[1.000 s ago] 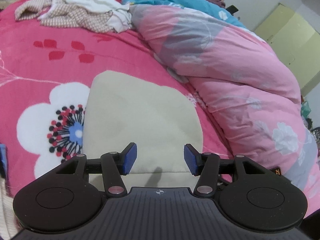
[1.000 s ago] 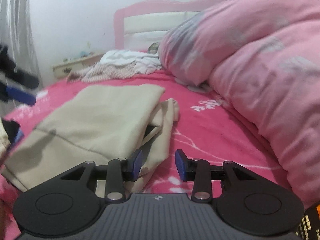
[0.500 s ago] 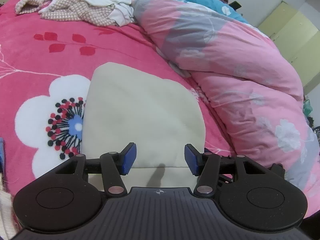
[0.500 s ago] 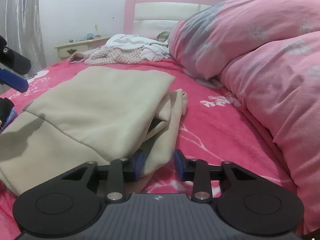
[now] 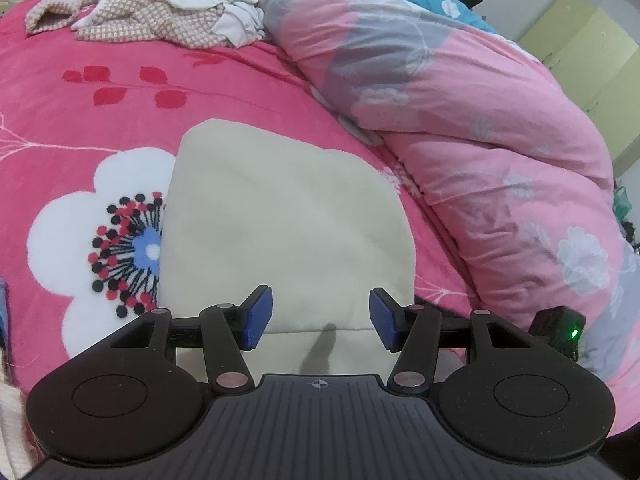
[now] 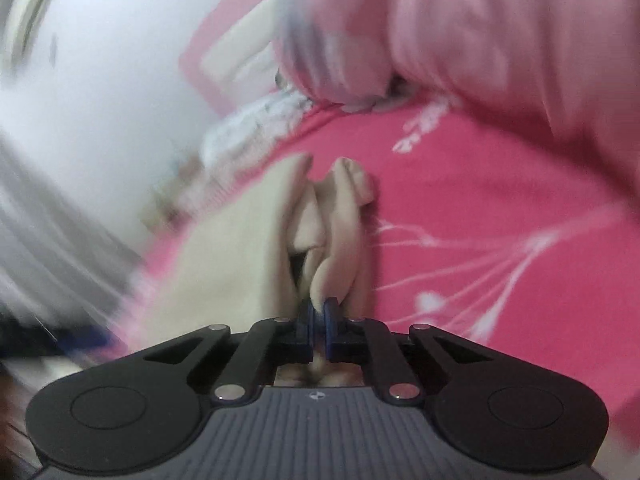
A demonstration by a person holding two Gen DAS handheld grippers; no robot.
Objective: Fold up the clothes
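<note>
R pinches garment edge, L waits spread.
R gripper (image 6: pixel 319 310) pads clamp beige garment (image 5: pixel 280 220) fold at its near R edge; L gripper (image 5: pixel 321 317) wide apart over near hem; cloth runs away up pink bedspread (image 5: pixel 100 128) toward clothes pile (image 5: pixel 160 12).

You find no readable text here: the white marks on the pink bedsheet (image 6: pixel 424 132) near the quilt (image 6: pixel 500 28) are too blurred.
</note>
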